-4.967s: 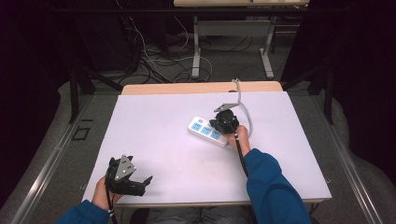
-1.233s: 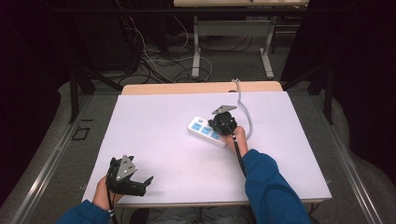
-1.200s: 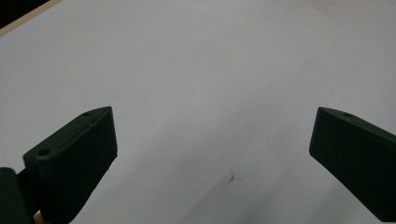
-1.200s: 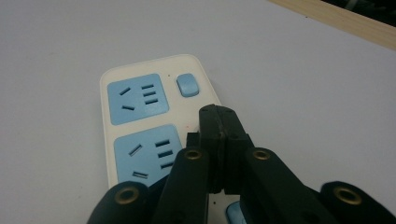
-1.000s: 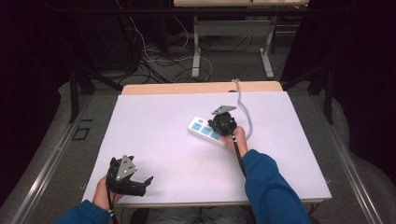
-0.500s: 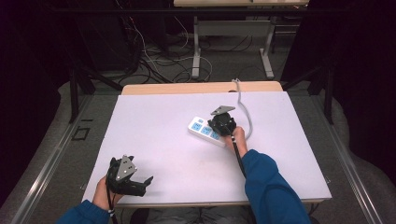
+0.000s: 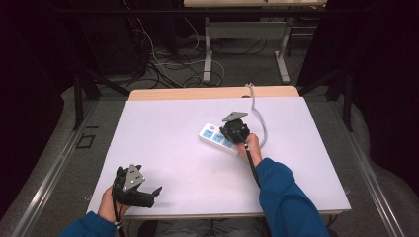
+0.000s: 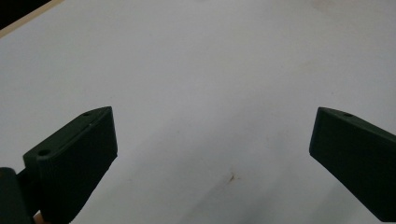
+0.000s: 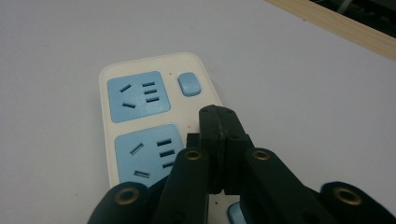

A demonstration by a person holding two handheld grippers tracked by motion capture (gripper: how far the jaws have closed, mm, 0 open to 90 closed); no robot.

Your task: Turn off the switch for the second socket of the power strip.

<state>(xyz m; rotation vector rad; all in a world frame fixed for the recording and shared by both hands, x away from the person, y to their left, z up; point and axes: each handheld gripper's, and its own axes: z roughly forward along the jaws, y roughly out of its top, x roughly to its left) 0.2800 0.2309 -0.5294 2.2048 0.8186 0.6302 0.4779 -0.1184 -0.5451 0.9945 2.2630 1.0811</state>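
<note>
White tabletop (image 7: 173,148) carries my power strip (image 7: 215,138), right of centre. Over the strip's near end I hold the right gripper (image 9: 219,122), jaws pressed together on nothing. Well apart from the strip, my left gripper (image 7: 143,195) rests wide open.

My right hand-held gripper (image 9: 218,122) hides the power strip (image 9: 140,116)'s near end; its grey cord (image 7: 259,114) runs off the surface (image 7: 163,148)'s far edge.
</note>
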